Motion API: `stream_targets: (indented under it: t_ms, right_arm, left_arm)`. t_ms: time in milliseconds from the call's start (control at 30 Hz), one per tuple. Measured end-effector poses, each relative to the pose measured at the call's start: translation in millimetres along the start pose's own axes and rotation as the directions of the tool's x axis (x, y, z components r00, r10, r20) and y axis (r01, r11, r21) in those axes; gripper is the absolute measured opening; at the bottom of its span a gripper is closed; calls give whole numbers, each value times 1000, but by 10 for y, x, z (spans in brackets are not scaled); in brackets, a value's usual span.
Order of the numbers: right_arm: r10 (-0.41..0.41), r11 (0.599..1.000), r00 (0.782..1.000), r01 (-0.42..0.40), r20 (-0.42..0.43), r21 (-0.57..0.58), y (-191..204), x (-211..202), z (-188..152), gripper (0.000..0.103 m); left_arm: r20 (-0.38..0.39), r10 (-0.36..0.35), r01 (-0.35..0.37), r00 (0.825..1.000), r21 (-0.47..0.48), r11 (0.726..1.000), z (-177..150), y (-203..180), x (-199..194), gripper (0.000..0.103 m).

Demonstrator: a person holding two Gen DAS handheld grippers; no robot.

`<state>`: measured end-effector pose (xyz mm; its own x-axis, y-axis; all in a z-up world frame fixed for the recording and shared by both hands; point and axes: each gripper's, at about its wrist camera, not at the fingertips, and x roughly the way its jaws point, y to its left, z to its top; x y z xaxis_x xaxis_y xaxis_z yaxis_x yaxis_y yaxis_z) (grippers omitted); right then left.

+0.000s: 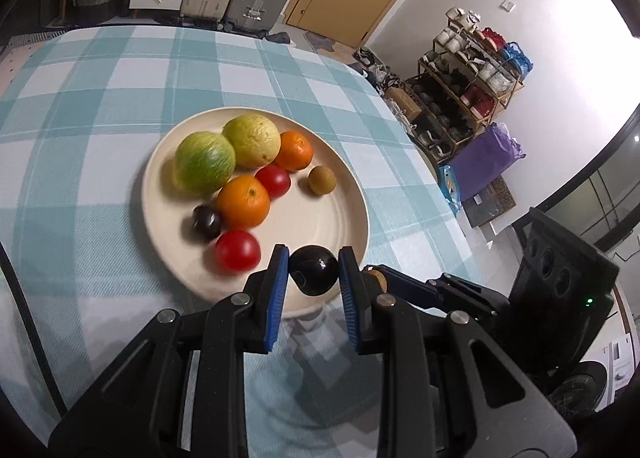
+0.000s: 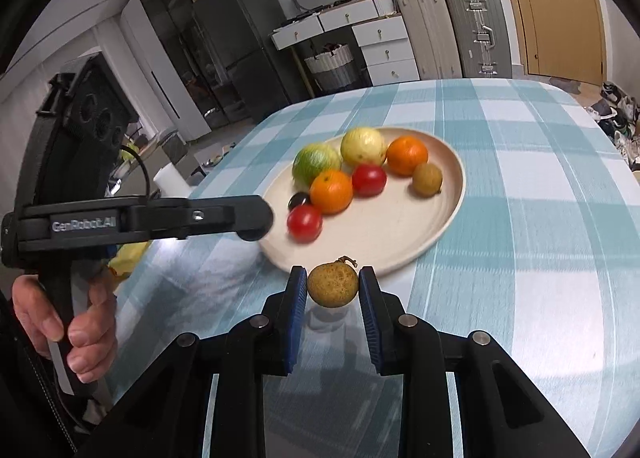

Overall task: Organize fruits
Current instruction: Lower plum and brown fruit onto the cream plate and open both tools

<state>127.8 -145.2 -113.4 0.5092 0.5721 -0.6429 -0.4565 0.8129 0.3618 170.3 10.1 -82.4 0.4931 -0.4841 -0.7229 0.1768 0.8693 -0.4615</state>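
A cream plate point(image 1: 320, 218) point(image 2: 400, 234) on the checked tablecloth holds two green-yellow fruits, two oranges point(image 1: 243, 200), two red tomatoes point(image 1: 237, 251), a dark plum point(image 1: 206, 221) and a brown longan point(image 1: 321, 179). My left gripper point(image 1: 313, 267) is shut on a dark plum point(image 1: 314, 269), held over the plate's near rim. My right gripper point(image 2: 333, 284) is shut on a brown longan point(image 2: 333, 284), held above the cloth just short of the plate's near edge. The left gripper's body point(image 2: 160, 218) shows at the left of the right wrist view.
The table point(image 1: 100, 98) wears a blue and white checked cloth. Its right edge point(image 1: 420, 146) drops to a floor with a shoe rack point(image 1: 468, 86) and a purple bag. Suitcases and white drawers point(image 2: 388, 42) stand behind the table.
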Motion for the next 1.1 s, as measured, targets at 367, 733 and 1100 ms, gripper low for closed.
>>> stream_targets:
  t_ms: [367,733,1100]
  right_arm:
    - [-32,999,999,32,6,5,-265,175,282,27]
    - [-39,999,999,39,-2,-9,-395,382,421,27]
    - [-53,999,998,53,15,-8,-414,441,548,50]
  left_arm:
    - [-31,2,-2,1000,-5,1000,308,-21,404,22]
    - [-42,10,-11,999,-24,1000,432,27,600,22]
    - [0,-9,9,1000,-72,997,490,79,527,36]
